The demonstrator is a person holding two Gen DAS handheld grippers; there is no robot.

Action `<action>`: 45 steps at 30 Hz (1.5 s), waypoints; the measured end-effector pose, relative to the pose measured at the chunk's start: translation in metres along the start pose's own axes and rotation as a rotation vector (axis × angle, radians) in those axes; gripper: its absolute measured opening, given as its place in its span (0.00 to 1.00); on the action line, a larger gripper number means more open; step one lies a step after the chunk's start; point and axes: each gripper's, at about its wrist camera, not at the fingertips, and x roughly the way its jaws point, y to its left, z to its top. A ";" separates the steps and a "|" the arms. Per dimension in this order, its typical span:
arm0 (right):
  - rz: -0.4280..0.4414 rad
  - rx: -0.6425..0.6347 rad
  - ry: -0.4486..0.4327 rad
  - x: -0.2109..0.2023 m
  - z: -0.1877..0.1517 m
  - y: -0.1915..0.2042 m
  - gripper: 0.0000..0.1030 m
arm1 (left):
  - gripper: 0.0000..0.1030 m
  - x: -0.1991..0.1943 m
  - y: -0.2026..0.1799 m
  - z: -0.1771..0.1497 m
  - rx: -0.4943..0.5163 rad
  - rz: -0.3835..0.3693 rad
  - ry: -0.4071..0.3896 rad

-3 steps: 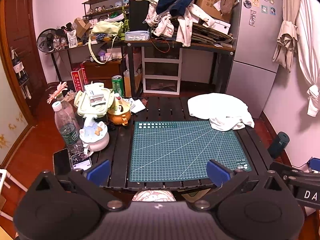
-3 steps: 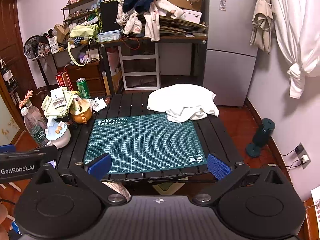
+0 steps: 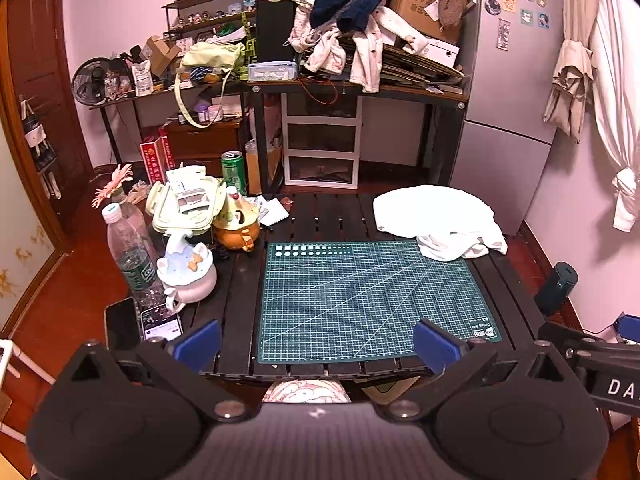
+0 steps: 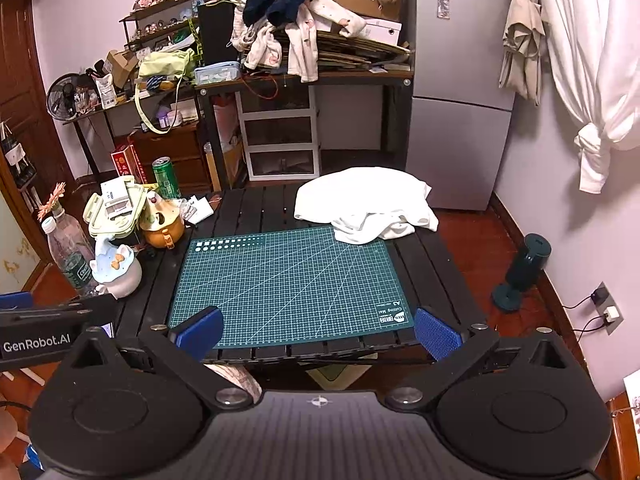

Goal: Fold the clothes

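A crumpled white garment [image 3: 438, 218] [image 4: 366, 206] lies at the far right corner of the black slatted table [image 3: 320, 216] [image 4: 256, 208], its near edge overlapping the green cutting mat [image 3: 372, 300] [image 4: 288, 284]. My left gripper [image 3: 318, 344] hovers over the table's near edge, jaws wide open, nothing between its blue pads [image 3: 198, 342]. My right gripper [image 4: 318, 332] is likewise open and empty above the near edge, blue pads [image 4: 436, 334] spread. Each gripper's body shows at the other view's side edge. Both are well short of the garment.
On the table's left stand a water bottle [image 3: 130, 248], a white cat-shaped pot [image 3: 188, 272], an orange figurine [image 3: 236, 224], a lidded box [image 3: 182, 204], a green can [image 3: 234, 170] and two phones [image 3: 140, 322]. A dark speaker [image 4: 522, 272] stands on the floor right. Cluttered shelves and a fridge stand behind.
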 end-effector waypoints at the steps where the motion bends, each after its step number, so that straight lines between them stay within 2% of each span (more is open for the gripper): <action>1: 0.000 0.000 0.001 0.000 0.000 0.000 1.00 | 1.00 -0.001 0.000 0.001 0.002 0.001 -0.001; 15: -0.013 0.005 -0.012 -0.012 0.003 -0.003 1.00 | 1.00 -0.009 -0.012 0.001 0.020 0.000 0.001; 45: -0.001 0.003 -0.014 -0.016 0.004 -0.003 1.00 | 1.00 -0.011 -0.005 0.000 0.006 0.003 0.004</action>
